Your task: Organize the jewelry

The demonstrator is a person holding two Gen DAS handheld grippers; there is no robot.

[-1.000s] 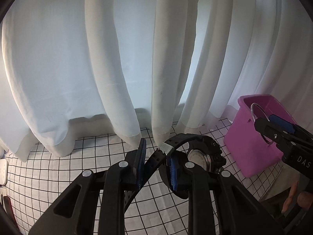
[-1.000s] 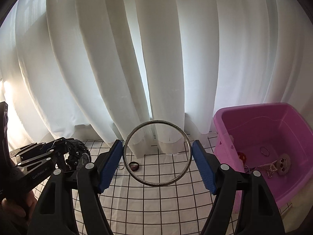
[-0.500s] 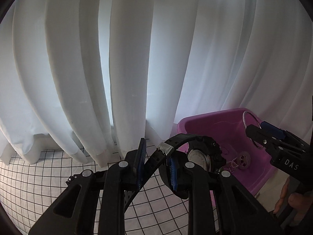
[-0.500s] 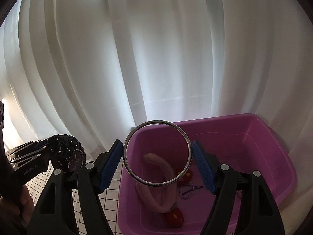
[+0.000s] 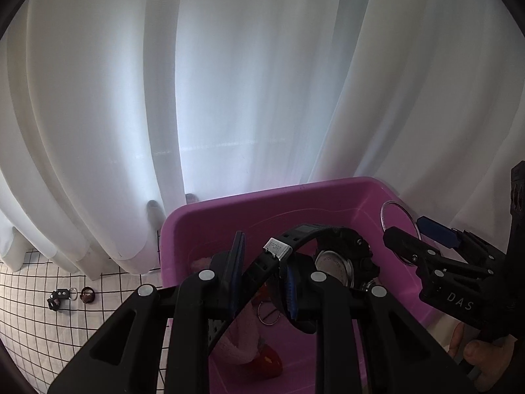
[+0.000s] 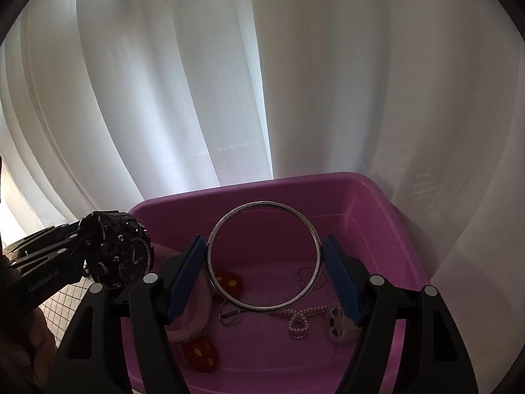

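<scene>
The left claw (image 5: 262, 274) is clenched on the strap of a black sport watch (image 5: 334, 259), pinching it near the metal keeper so that the heavy case hangs clear on the far right side of the pads. The strap arches up and over from the grip, its long axis running left to right across the claw, and the steel case back faces the wrist camera while the dial looks away toward the right claw (image 6: 264, 271). That one grasps a thin metal bangle (image 6: 264, 256) across its width, the pads pressing on opposite sides of the hoop. The ring stands nearly upright, its open face toward the camera. Both pieces hang above the pink tub (image 6: 361, 193), which I take to be the collecting bin; held over its opening, each looks ready to be let go. Inside lie a bead chain (image 6: 300, 320), a pink plush band (image 6: 193, 312) and small rings. Left on the checked desk (image 5: 32, 312), a few small trinkets (image 5: 70, 295) remain.
</scene>
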